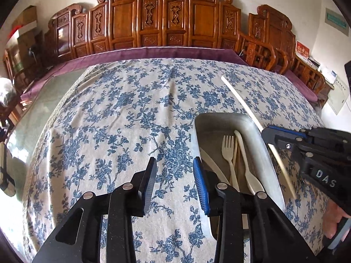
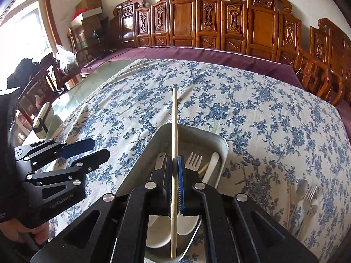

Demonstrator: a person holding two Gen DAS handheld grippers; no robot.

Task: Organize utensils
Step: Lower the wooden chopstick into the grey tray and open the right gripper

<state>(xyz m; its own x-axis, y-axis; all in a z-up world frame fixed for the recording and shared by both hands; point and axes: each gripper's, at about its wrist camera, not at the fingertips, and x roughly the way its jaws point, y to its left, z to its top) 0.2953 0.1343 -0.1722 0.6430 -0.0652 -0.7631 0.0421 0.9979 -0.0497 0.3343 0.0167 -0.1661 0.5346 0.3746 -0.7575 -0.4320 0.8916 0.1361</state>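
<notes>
On the flowered counter (image 1: 131, 120), a metal tray (image 1: 261, 144) holds a pale fork (image 1: 228, 151), a spoon and other pale pieces. Only the right wrist view shows more cutlery (image 2: 307, 195) lying loose at four o'clock of the tray; only the left view shows the right gripper (image 1: 268, 139) from the side. Its fingers are clamped on a chopstick (image 2: 174, 153), slanted above the tray. The left gripper (image 1: 174, 182), at nine o'clock of the tray, tilts downward, fingers partly apart and empty.
</notes>
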